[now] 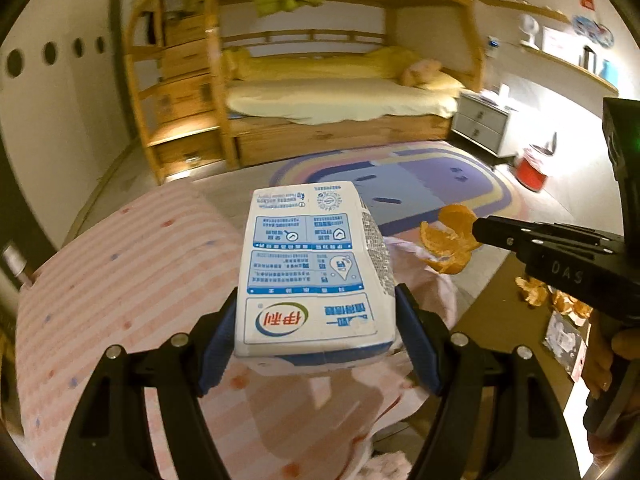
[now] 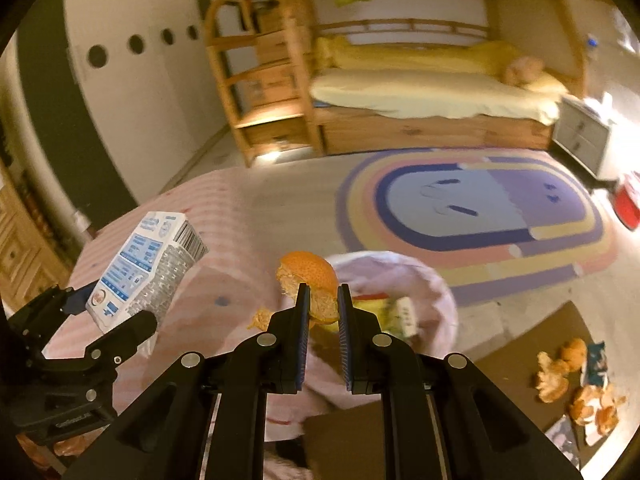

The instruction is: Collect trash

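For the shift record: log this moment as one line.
left tool: shut on milk carton | right tool: shut on orange peel | bin bag: below peel | more peel: on brown mat

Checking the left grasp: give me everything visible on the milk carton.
The milk carton is a white paperboard box with blue panels, a red-and-green oval logo and a barcode on one side. It looks slightly dented. The left gripper holds it clear of the striped pink cloth, blue pads pressing both sides near one end, the other end pointing away. Nothing else touches it.
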